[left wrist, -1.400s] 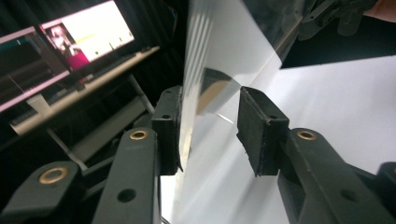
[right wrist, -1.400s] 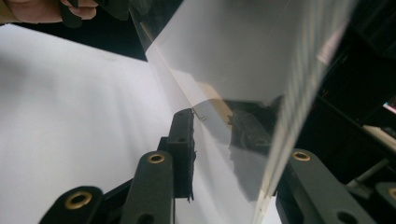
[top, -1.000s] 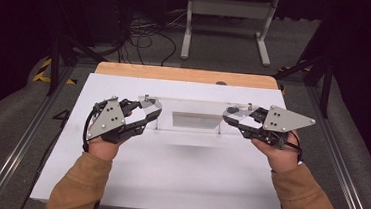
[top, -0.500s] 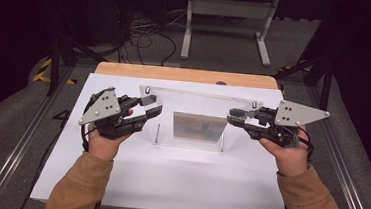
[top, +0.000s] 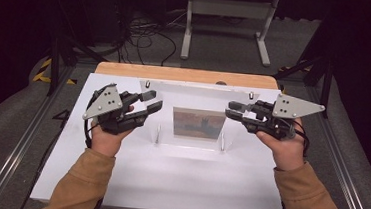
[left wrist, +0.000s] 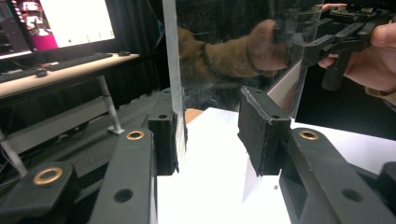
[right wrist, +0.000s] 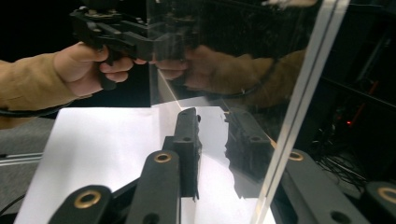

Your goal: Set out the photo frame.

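Observation:
A clear acrylic panel with a small dark picture in its middle stands tilted up on the white table. My left gripper is at the panel's left edge and my right gripper at its right edge. In the left gripper view the panel edge rests against one pad while the jaws of the left gripper stand apart. In the right gripper view the panel edge runs between the spread jaws of the right gripper.
Two small bolts sit at the panel's top corners and two short posts near its lower edge. A wooden strip borders the table's far side. A metal stand and cables lie on the floor beyond.
The panel lay flat a second ago and has been tipped up, its far edge rising. Both grippers have moved outward and up along its side edges.

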Demonstrator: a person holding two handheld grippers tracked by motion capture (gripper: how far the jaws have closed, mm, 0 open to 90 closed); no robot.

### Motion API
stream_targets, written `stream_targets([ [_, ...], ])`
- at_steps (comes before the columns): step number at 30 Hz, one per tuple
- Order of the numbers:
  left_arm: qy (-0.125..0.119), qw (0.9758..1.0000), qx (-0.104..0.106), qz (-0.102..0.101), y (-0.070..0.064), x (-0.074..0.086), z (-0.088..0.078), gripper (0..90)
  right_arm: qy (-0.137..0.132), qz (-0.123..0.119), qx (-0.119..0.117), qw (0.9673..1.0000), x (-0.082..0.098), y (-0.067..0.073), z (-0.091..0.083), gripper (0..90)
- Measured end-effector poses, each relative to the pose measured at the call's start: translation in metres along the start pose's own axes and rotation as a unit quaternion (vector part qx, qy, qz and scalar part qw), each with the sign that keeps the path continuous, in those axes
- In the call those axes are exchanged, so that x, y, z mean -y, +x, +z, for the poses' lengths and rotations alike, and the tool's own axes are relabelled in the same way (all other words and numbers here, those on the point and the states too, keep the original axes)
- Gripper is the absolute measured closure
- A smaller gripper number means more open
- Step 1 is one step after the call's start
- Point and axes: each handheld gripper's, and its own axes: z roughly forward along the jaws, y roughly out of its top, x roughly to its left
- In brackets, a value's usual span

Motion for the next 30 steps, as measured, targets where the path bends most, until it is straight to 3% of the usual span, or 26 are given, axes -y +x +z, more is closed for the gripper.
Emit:
stream_targets([
  [4, 0.002, 1.0, -0.003, 0.004, 0.003, 0.003, 0.005, 57.8, -0.002, -0.006, 0.019, 0.9998, 0.003, -0.003, 0.002, 66.3],
  [6, 0.016, 0.9998, -0.01, 0.0, 0.003, 0.008, 0.008, 48.6, 0.013, -0.009, 0.037, 0.9992, 0.005, -0.003, 0.004, 58.3],
  [8, 0.021, 0.9996, -0.01, -0.014, 0.005, 0.015, 0.011, 45.0, 0.023, 0.0, 0.05, 0.9985, 0.01, -0.006, 0.006, 56.7],
  [15, 0.036, 0.9987, -0.008, -0.034, 0.01, 0.034, 0.025, 41.4, 0.033, 0.041, 0.049, 0.9974, 0.03, -0.016, 0.018, 53.3],
  [21, 0.045, 0.998, -0.013, -0.042, 0.014, 0.04, 0.032, 40.2, 0.041, 0.051, 0.053, 0.9964, 0.036, -0.02, 0.026, 53.3],
  [25, 0.047, 0.9967, -0.009, -0.065, 0.02, 0.049, 0.038, 37.1, 0.057, 0.05, 0.068, 0.9948, 0.044, -0.024, 0.033, 52.0],
  [30, 0.056, 0.9956, -0.012, -0.074, 0.024, 0.056, 0.042, 37.5, 0.061, 0.061, 0.069, 0.9939, 0.053, -0.027, 0.036, 51.1],
])
